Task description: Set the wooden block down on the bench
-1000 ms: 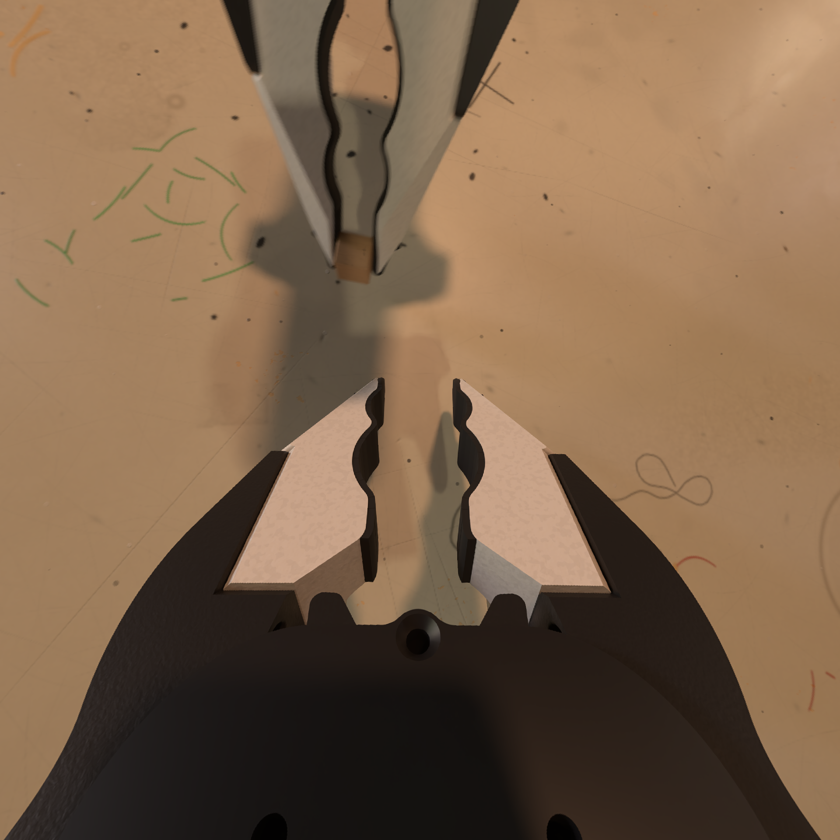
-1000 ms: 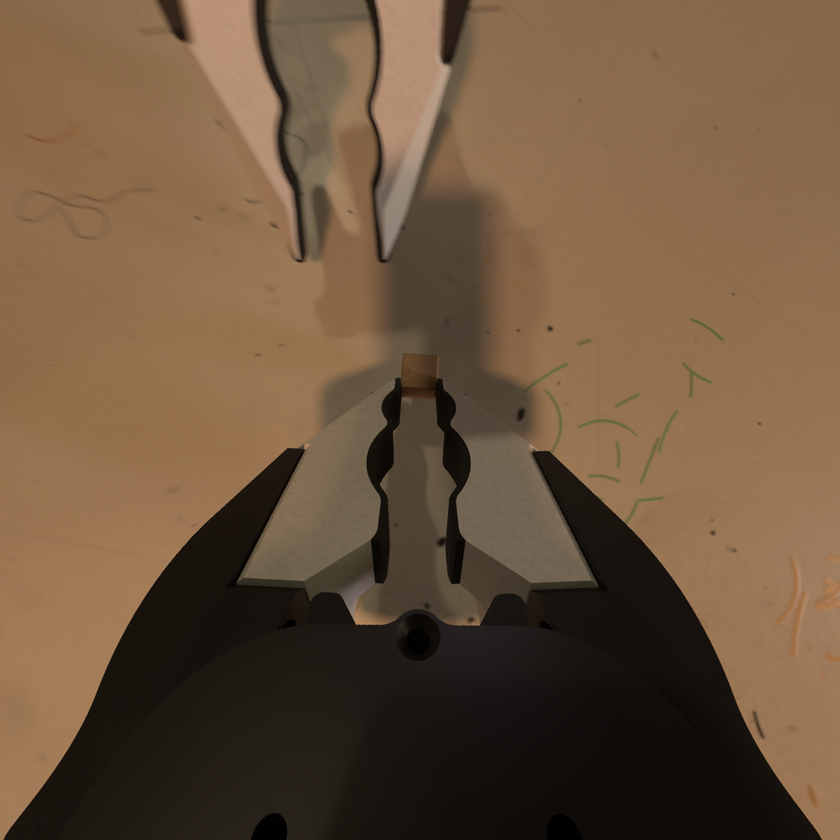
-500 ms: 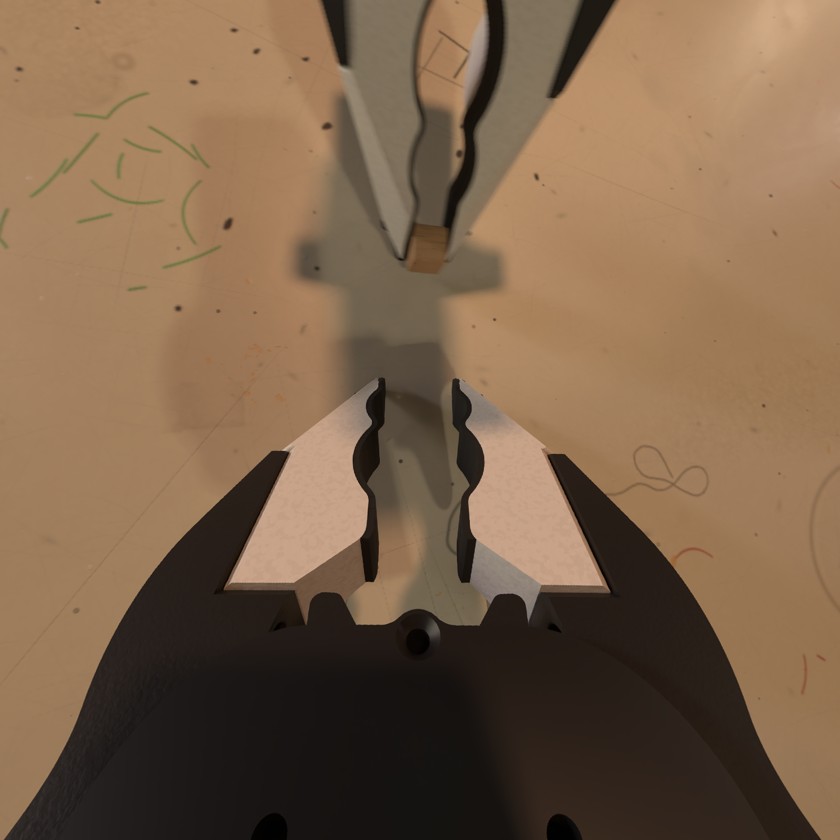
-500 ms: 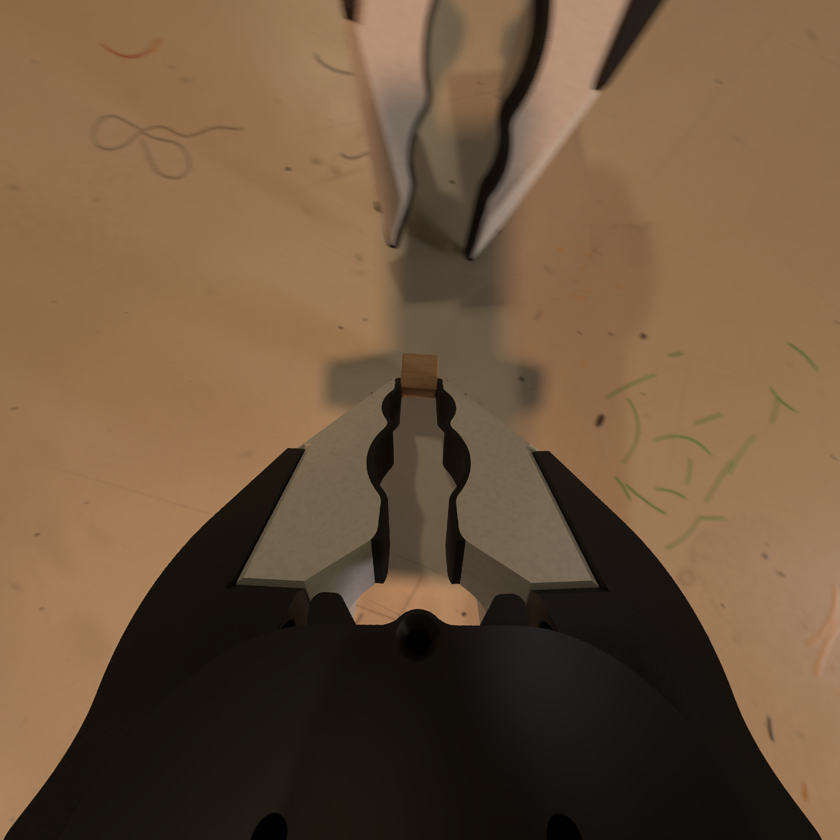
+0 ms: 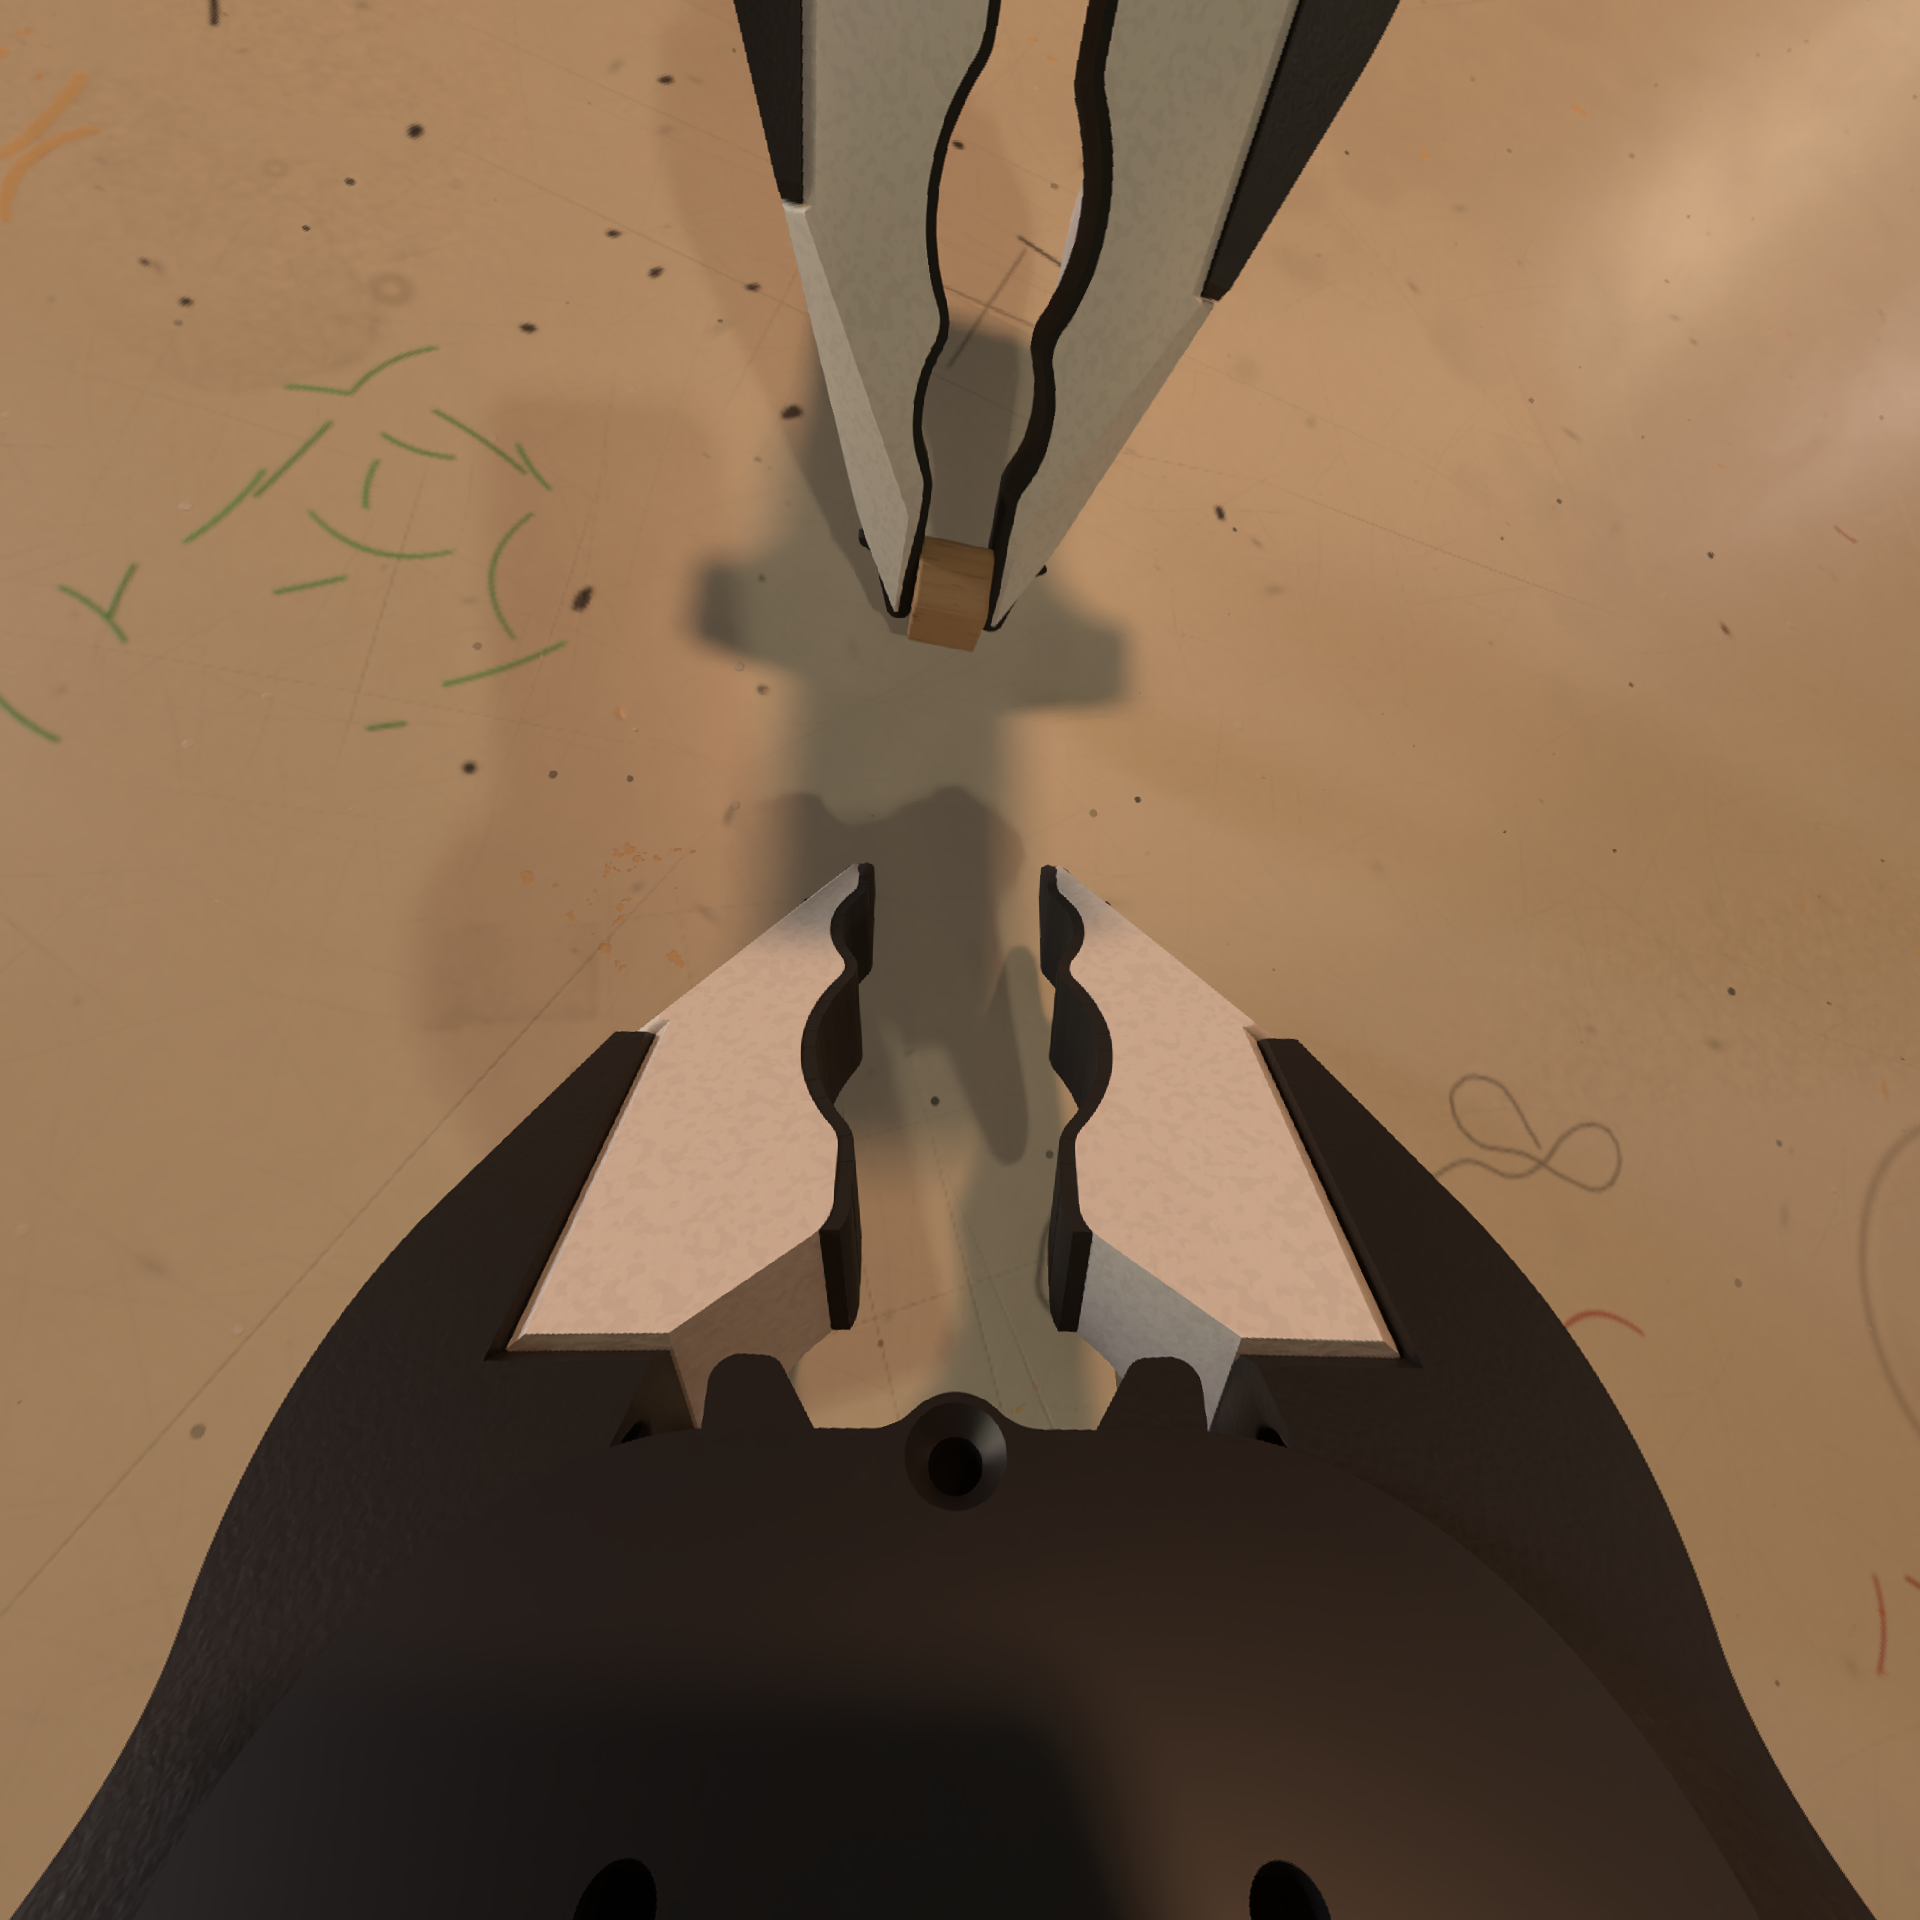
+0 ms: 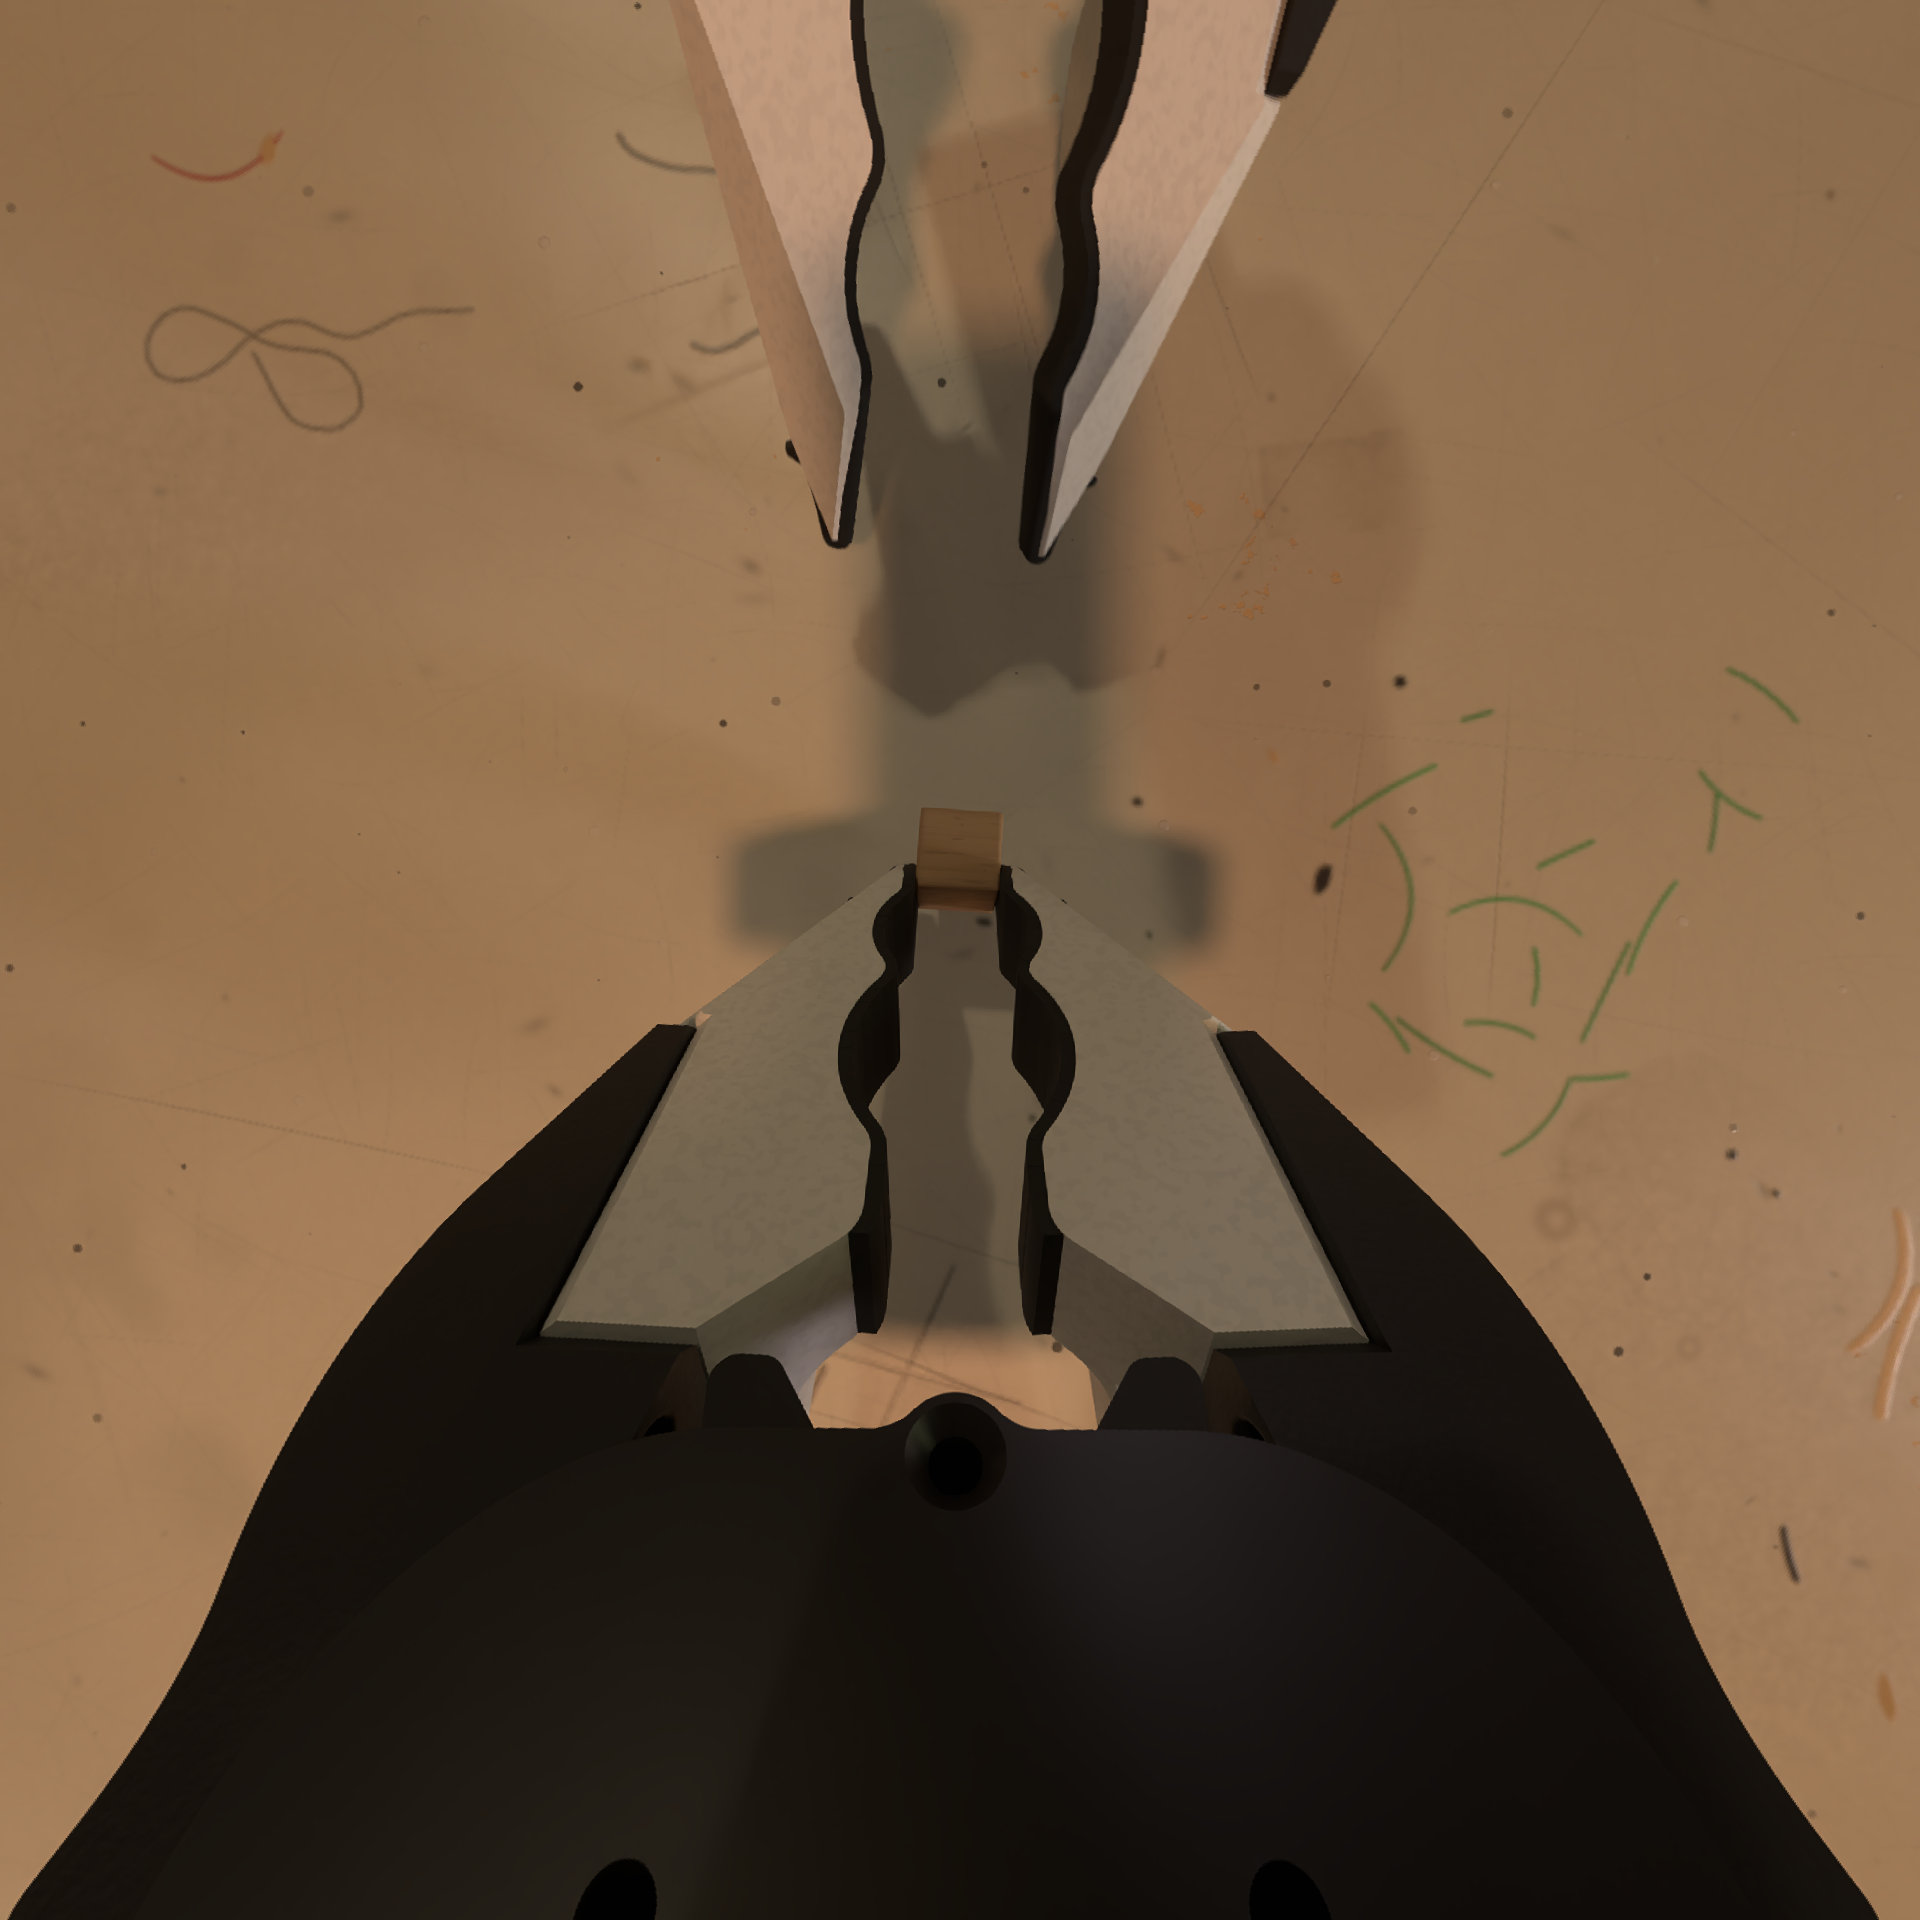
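A small light wooden block point(image 6: 958, 860) sits pinched between the tips of my right gripper point(image 6: 958, 883), which is shut on it and holds it above the tan bench point(image 6: 416, 727). The block also shows in the left wrist view point(image 5: 945, 592), between the grey fingers of the right gripper point(image 5: 943, 608) that comes in from the top. My left gripper point(image 5: 956, 883) is open and empty, facing the right one with a gap between them. It shows in the right wrist view point(image 6: 935, 545) at the top, jaws apart.
The bench surface point(image 5: 1455, 727) carries green scribbles point(image 5: 384, 520), a grey looped scribble point(image 5: 1527, 1138), red marks point(image 5: 1600, 1320) and dark specks. The grippers' shadows point(image 5: 914, 727) fall on the bench between them.
The right gripper with the block has shifted in the left wrist view, first right, then back toward centre. The bench marks have slid, so both grippers moved. The grip on the block is unchanged.
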